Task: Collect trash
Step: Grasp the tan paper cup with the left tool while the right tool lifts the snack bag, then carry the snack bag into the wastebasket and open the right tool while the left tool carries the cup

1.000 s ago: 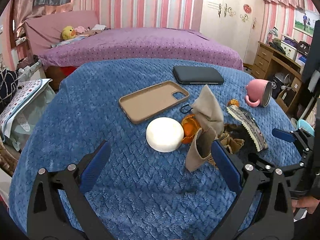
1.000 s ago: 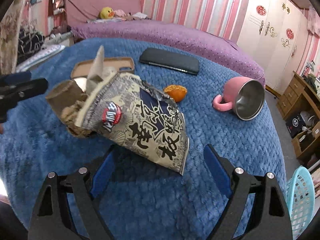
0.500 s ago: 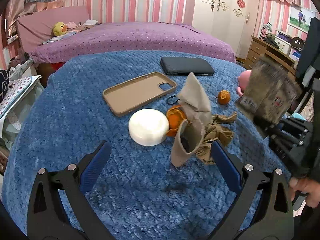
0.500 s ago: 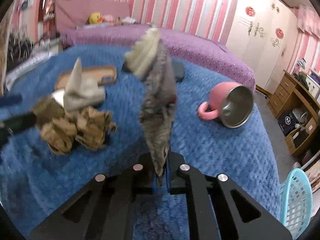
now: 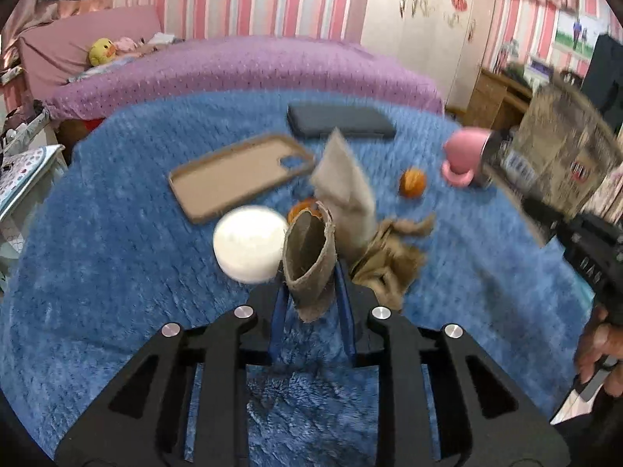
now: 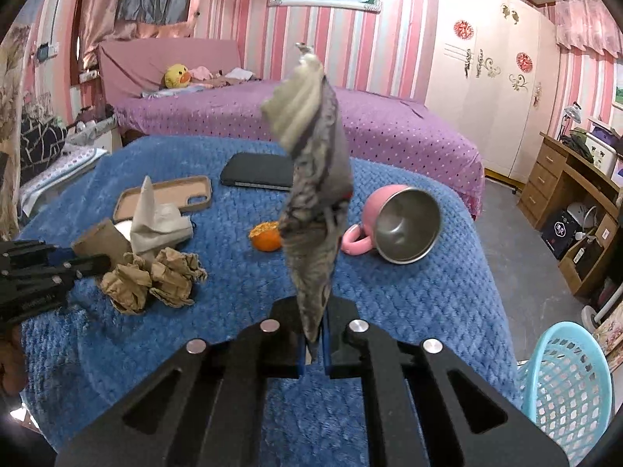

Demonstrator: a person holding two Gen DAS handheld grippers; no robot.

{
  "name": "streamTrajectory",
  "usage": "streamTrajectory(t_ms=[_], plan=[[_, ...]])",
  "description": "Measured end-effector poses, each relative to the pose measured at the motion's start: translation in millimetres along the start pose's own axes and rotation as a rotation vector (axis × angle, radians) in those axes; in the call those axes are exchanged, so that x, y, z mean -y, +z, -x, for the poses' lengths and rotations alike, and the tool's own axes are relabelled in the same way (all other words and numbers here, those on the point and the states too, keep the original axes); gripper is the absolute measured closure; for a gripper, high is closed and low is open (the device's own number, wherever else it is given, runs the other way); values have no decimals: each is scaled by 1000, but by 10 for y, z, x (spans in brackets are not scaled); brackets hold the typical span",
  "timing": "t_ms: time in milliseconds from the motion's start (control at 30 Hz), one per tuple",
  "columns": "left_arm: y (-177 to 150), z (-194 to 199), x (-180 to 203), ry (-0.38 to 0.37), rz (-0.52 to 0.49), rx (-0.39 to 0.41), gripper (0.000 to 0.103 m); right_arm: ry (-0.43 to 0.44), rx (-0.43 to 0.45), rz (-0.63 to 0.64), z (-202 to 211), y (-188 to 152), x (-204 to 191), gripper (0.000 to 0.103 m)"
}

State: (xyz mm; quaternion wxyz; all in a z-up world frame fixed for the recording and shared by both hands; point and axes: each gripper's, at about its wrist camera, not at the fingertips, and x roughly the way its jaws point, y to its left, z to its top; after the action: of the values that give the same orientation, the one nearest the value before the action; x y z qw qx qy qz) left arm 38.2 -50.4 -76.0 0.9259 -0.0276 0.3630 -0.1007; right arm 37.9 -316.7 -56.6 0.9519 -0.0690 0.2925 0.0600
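Crinkly foil snack bag (image 6: pixel 315 179) is hanging above the blue tabletop (image 6: pixel 409 284), right gripper (image 6: pixel 313 344) jaws pinching its lower corner, ready for the cyan basket (image 6: pixel 564 385). Left gripper (image 5: pixel 311 311) jaws are closing around the cardboard tube (image 5: pixel 309 260), grabbing trash in parallel.

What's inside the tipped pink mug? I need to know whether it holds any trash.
The pink mug lies on its side with its mouth facing the right wrist camera. Its steel interior looks bare; no trash shows. Only the deepest part is shadowed.

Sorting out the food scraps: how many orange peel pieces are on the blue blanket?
2: one orange peel piece lies beside the pink mug; another peeks out behind the cardboard tube. More may be hidden.
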Motion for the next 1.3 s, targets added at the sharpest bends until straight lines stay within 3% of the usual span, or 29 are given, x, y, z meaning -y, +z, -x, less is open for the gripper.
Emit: streamTrajectory(t_ms=[233, 633, 1300], plan=[[132, 307, 66, 11, 29, 124, 81, 3, 82, -25, 351, -32, 169, 97], [231, 433, 362, -16, 12, 189, 81, -51, 150, -95, 739, -97, 576, 97], [315, 489, 948, -59, -58, 265, 81, -107, 174, -181, 926, -252, 1120, 97]])
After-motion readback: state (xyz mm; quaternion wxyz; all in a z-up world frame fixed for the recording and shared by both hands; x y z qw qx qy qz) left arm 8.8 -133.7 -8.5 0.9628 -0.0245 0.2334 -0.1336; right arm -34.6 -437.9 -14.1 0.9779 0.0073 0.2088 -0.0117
